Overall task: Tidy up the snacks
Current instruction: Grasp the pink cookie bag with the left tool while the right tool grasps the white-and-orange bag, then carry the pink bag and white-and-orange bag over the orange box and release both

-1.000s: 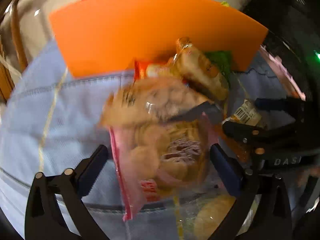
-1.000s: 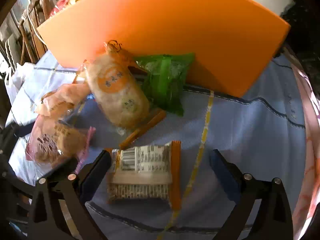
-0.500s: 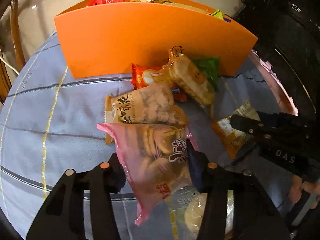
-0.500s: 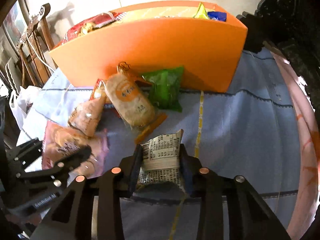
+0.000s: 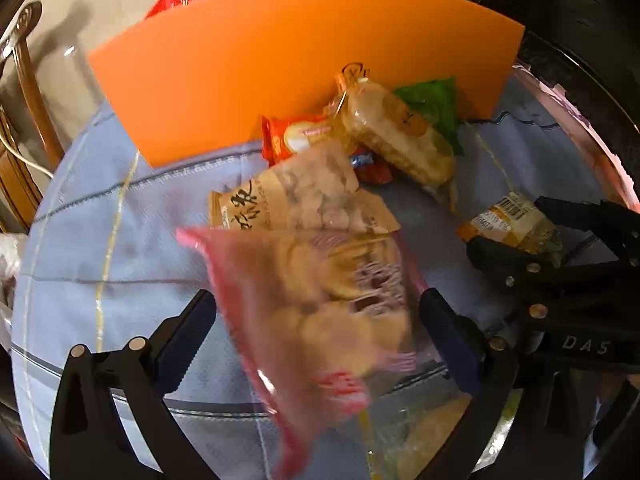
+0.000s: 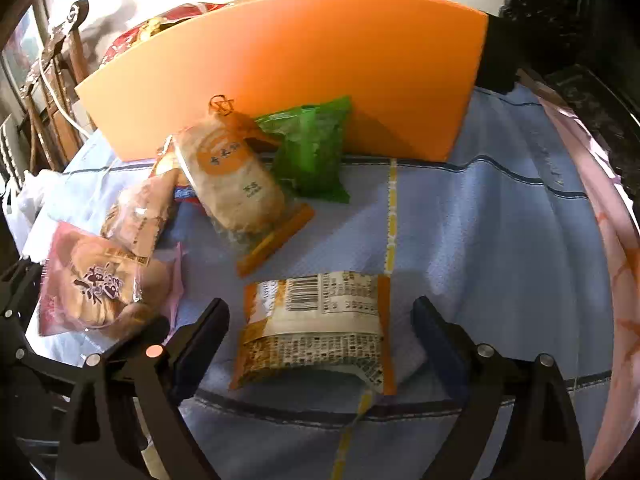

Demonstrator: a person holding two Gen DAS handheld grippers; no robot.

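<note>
An orange bin (image 5: 304,60) (image 6: 304,64) stands at the back of the blue cloth with snack bags sticking out of it. My left gripper (image 5: 316,320) is open around a pink cracker bag (image 5: 320,304), which looks blurred; the bag also shows in the right wrist view (image 6: 92,284). My right gripper (image 6: 320,320) is open around an orange-edged pack with a barcode (image 6: 316,320) lying on the cloth. The pack also shows in the left wrist view (image 5: 508,224). Whether either gripper touches its bag I cannot tell.
Loose snacks lie before the bin: a round-cracker bag (image 6: 232,176), a green pack (image 6: 312,152), a brown bag (image 5: 296,196), a red pack (image 5: 296,136). Wooden chairs (image 6: 44,92) stand at the left. A pink cloth edge (image 6: 616,240) runs along the right.
Both grippers, shut on their bags half a second ago, have opened wide. The orange-edged pack lies flat on the cloth again. The pink bag is blurred and tilted between my left fingers.
</note>
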